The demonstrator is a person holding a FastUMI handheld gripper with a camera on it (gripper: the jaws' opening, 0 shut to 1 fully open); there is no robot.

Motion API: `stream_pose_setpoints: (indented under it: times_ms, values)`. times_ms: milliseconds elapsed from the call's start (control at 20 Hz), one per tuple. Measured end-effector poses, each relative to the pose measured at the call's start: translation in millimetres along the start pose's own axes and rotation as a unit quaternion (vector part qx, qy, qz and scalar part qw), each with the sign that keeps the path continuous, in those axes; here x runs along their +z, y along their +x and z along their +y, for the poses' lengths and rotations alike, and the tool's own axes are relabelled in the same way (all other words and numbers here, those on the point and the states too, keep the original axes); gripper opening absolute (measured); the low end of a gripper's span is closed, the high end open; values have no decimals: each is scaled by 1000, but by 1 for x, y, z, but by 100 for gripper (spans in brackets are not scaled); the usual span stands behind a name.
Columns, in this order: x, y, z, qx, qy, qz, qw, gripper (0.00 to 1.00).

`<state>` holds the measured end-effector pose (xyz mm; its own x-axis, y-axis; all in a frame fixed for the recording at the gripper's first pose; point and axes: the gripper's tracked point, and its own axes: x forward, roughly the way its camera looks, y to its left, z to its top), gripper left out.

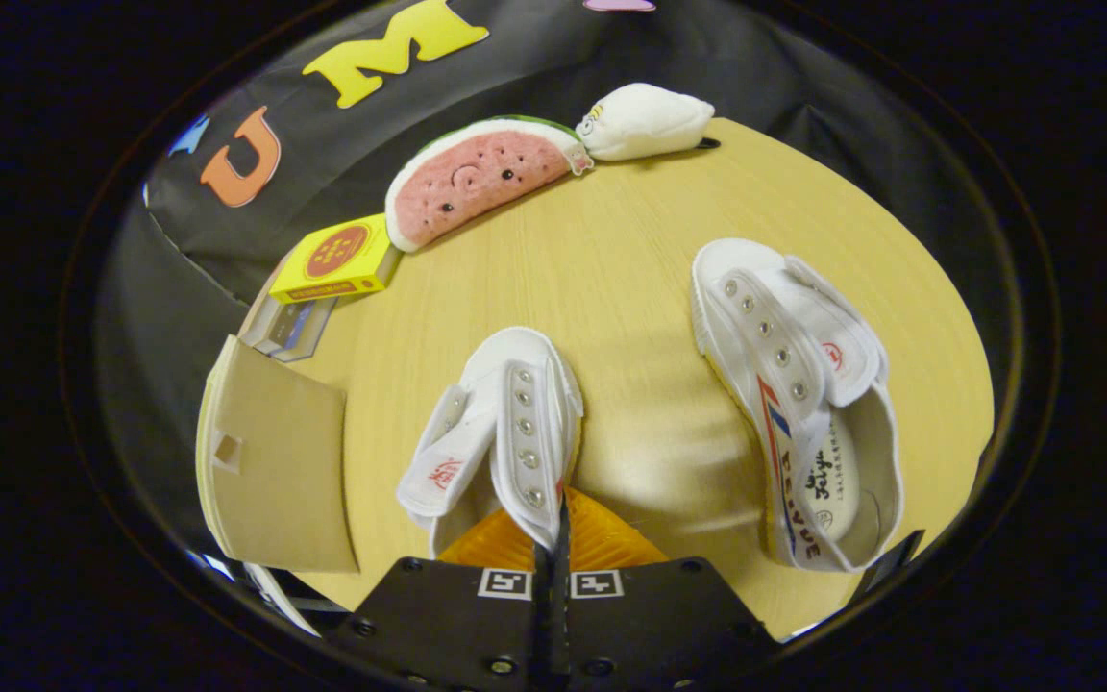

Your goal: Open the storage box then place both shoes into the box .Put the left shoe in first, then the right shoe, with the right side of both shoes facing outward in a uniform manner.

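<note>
Two white canvas shoes lie on the round wooden table (pixel 630 279). The nearer shoe (pixel 501 423) sits right at the gripper (pixel 558 524), toe pointing away, tongue folded out to one side. The two fingers are pressed together with the eyelet flap of this shoe's upper caught between them, so the gripper appears to be clamped on the shoe's side wall; the contact point itself is partly hidden by the fabric, so the grip is likely but not fully plain. The inside of the shoe just ahead of the fingers shows an orange ribbed surface.

The second shoe (pixel 794 404) lies well apart from the first, on the other side of the fingers. It rests tilted on its side, opening toward the gripper, with a red and blue stripe along its side and printed marks on the insole. Its tongue also flops outward.

Beside the gripped shoe, at the table's edge, stands the brown cardboard box (pixel 270 461), its flat panel showing a small square cutout. Beyond the box lies a yellow packet (pixel 337 259) resting on a darker flat item. Farther along the table's far edge sit a plush watermelon slice (pixel 481 178) and, touching its tip, a white plush toy (pixel 645 120).
</note>
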<state>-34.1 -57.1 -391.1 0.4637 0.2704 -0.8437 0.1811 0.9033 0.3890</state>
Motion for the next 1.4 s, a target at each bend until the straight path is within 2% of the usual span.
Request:
stream_pose_setpoints:
  times_ms: [300,700,900,1050,1400]
  values:
    - [2,-65,65,13,21,-33,999,0]
    - [14,-129,223,55,36,-103,993,0]
    - [-4,-118,304,79,43,-105,990,0]
    - [-23,-94,345,82,48,-98,991,0]
    - [-71,-31,384,60,68,-72,993,0]
